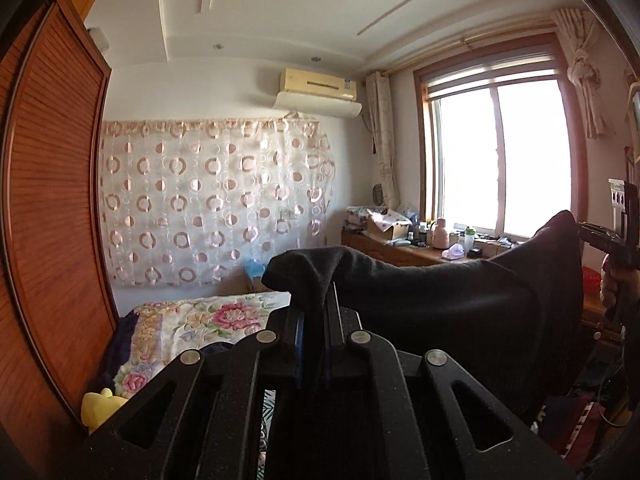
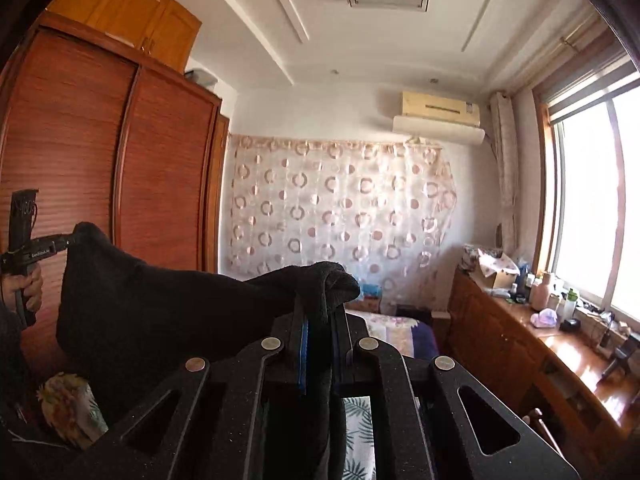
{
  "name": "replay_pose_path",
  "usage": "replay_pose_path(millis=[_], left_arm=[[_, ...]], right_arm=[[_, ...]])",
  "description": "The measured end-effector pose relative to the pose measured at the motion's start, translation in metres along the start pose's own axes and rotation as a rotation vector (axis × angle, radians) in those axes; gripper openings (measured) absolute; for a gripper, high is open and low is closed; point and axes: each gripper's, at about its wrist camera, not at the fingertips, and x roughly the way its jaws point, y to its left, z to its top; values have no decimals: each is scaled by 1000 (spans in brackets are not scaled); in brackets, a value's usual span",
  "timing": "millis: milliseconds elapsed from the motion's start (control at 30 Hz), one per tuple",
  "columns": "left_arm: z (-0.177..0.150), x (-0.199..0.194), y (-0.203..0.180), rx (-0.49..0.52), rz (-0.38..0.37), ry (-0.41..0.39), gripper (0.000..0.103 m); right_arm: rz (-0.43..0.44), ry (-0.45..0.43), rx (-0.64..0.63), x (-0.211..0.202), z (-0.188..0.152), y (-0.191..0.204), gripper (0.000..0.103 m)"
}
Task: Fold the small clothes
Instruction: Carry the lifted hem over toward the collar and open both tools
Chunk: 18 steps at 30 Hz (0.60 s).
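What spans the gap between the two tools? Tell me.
The black cloth, pinched by the left tool and right tool; both views show it hanging between them.

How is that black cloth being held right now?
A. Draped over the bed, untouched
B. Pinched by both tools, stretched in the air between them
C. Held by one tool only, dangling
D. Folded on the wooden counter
B: the left tool and the right tool each pinch a corner of the black cloth, which spans between them in the air.

We see one black knit garment (image 1: 460, 300) held aloft, stretched roughly level between its two upper corners, with the remaining fabric hanging below in soft folds.
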Motion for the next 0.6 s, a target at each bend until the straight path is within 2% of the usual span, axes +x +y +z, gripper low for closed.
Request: replay_pose_path(millis=[133, 300, 433, 500, 600], left_arm=[[-20, 67, 10, 4, 40, 81, 8], [-67, 164, 27, 13, 83, 215, 8], [-103, 222, 35, 1, 105, 318, 8], [-113, 240, 32, 6, 109, 347, 8], [-124, 259, 31, 16, 123, 378, 8]], right_arm=[[-20, 109, 1, 68, -6, -16, 8], [-50, 262, 9, 175, -40, -33, 8], [-76, 367, 13, 255, -78, -37, 8], [-103, 402, 14, 284, -96, -31, 8], [-120, 443, 22, 316, -104, -23, 8]])
